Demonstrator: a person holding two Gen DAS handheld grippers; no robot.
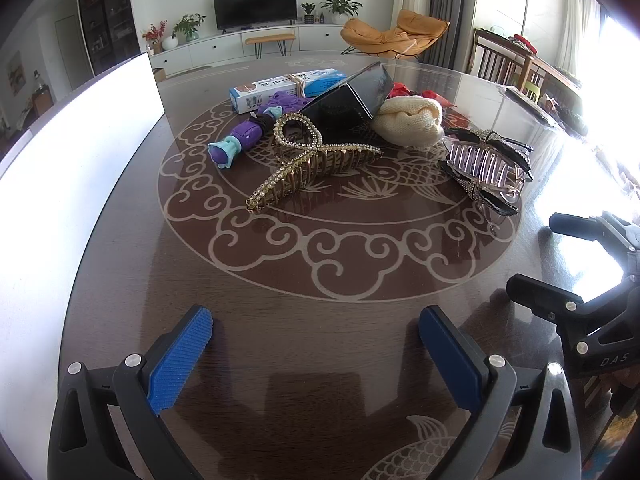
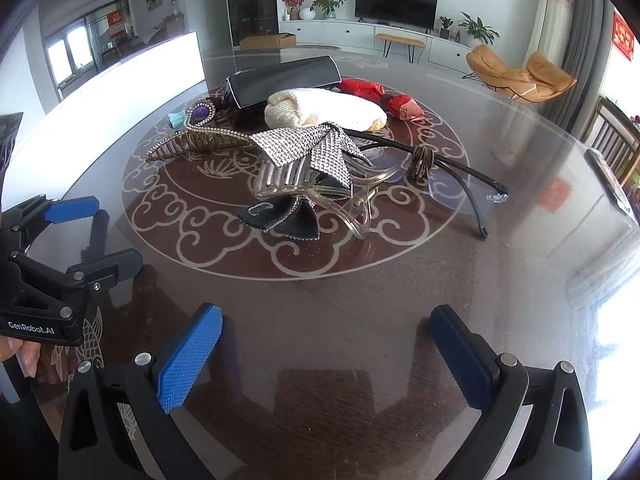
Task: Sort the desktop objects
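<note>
A heap lies on the round table's middle: a gold rhinestone hair claw (image 1: 312, 160) (image 2: 200, 142), a clear claw clip with a sparkly bow (image 1: 486, 168) (image 2: 308, 172), a purple and teal toy (image 1: 248, 136), a black box (image 1: 352, 100) (image 2: 280, 80), a cream knitted piece (image 1: 412, 120) (image 2: 324, 112), a blue and white carton (image 1: 288, 86), a red packet (image 2: 380, 98) and rimless glasses (image 2: 448, 184). My left gripper (image 1: 316, 344) (image 2: 100, 232) stands open short of the gold claw. My right gripper (image 2: 326, 344) (image 1: 552, 252) is open too, short of the bow clip. Both hold nothing.
A white bin (image 1: 80, 160) (image 2: 120, 96) stands along the table's left side. The dark glass tabletop (image 1: 320, 280) carries a cloud and fish pattern. A dark flat object (image 2: 612, 184) lies at the right rim. Chairs (image 1: 504, 60) stand beyond the far right edge.
</note>
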